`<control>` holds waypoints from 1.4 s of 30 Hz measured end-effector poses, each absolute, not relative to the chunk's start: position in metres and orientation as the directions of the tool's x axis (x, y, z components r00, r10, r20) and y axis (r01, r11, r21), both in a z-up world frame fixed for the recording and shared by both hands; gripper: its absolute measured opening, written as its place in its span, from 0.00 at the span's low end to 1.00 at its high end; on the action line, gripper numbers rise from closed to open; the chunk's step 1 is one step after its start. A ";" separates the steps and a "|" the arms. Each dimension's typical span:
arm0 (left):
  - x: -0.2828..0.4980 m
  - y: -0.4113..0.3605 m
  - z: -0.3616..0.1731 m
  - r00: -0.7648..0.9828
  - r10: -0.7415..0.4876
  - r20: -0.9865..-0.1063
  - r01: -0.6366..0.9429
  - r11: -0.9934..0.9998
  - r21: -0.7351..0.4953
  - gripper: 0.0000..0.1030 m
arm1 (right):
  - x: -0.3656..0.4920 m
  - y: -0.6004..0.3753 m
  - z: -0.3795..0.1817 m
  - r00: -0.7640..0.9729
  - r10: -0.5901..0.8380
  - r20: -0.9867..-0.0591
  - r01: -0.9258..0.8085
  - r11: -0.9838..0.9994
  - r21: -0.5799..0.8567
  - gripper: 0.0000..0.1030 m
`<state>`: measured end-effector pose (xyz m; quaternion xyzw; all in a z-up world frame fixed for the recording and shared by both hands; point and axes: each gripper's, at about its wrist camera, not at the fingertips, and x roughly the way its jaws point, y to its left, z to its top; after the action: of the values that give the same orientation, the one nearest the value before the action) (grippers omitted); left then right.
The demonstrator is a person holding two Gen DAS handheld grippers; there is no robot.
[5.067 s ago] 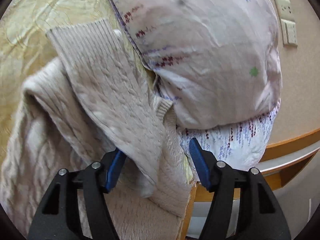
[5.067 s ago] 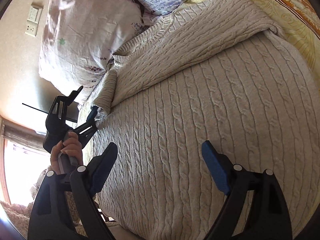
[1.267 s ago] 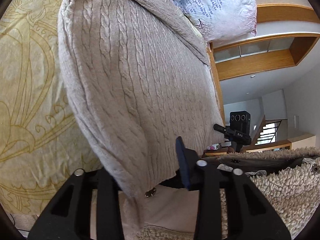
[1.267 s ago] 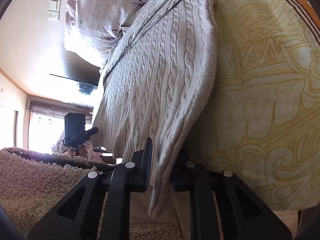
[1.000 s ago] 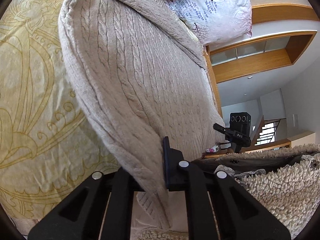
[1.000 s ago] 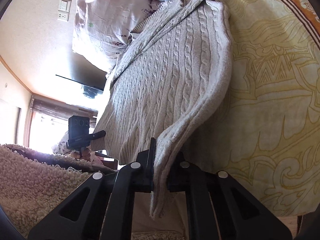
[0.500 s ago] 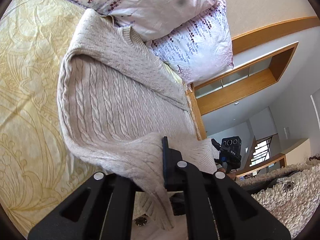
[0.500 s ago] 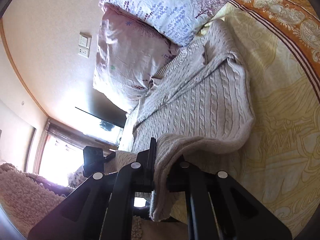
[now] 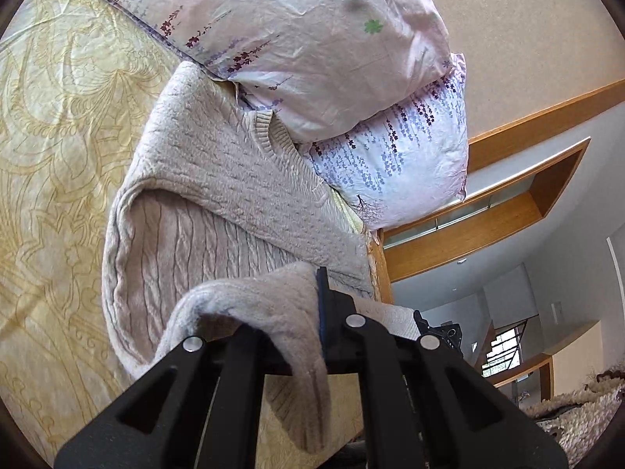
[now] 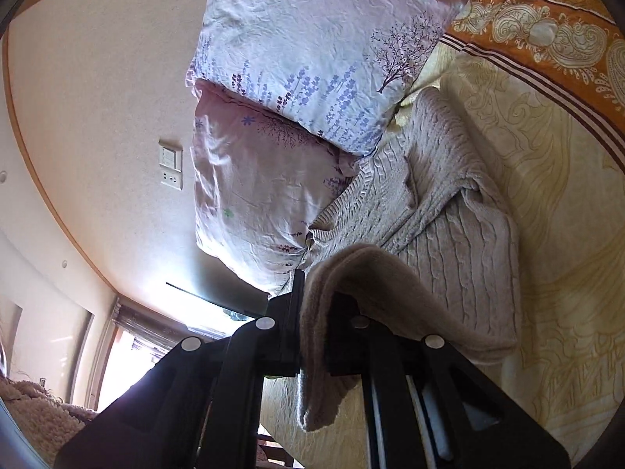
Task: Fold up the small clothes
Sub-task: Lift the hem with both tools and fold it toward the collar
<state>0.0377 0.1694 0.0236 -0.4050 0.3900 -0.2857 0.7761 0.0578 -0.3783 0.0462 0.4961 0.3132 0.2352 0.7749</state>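
In the left wrist view, a beige cable-knit sweater (image 9: pixel 218 211) is being held by its hem in the left gripper (image 9: pixel 308 312) — the jaws are being pressed together on the knit, and the pinched edge is being draped over the black fingers. The rest of the sweater is being spread on a yellow patterned bedspread (image 9: pixel 58 156), its collar end lying against two flowered pillows (image 9: pixel 312 47).

In the right wrist view, the other hem corner is being clamped in the right gripper (image 10: pixel 312 320) — jaws closed on the cloth, a flap hanging below. The sweater (image 10: pixel 449 215) is being bent over itself beside the pillows (image 10: pixel 312 58).
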 end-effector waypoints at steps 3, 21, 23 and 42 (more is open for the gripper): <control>0.056 0.170 0.025 0.547 -0.751 -0.370 0.113 0.504 -0.856 0.05 | 0.071 -0.380 0.047 0.703 0.667 -0.247 -0.059 0.400 0.914 0.08; 0.136 0.168 0.008 0.586 -0.683 -0.437 -0.003 0.537 -0.844 0.05 | 0.155 -0.374 0.033 0.704 0.535 -0.467 0.058 0.612 0.789 0.08; 0.143 0.167 0.001 0.570 -0.674 -0.471 -0.029 0.556 -0.831 0.05 | 0.166 -0.373 0.019 0.666 0.523 -0.532 0.108 0.638 0.762 0.08; 0.192 0.175 -0.019 0.593 -0.650 -0.476 -0.182 0.467 -0.865 0.06 | 0.230 -0.376 -0.001 0.610 0.580 -0.540 0.186 0.558 0.809 0.08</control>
<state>0.1918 0.1751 -0.0194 -0.4916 0.4230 -0.1571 0.7448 0.2297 -0.3763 -0.0008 0.4526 0.4229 0.1273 0.7746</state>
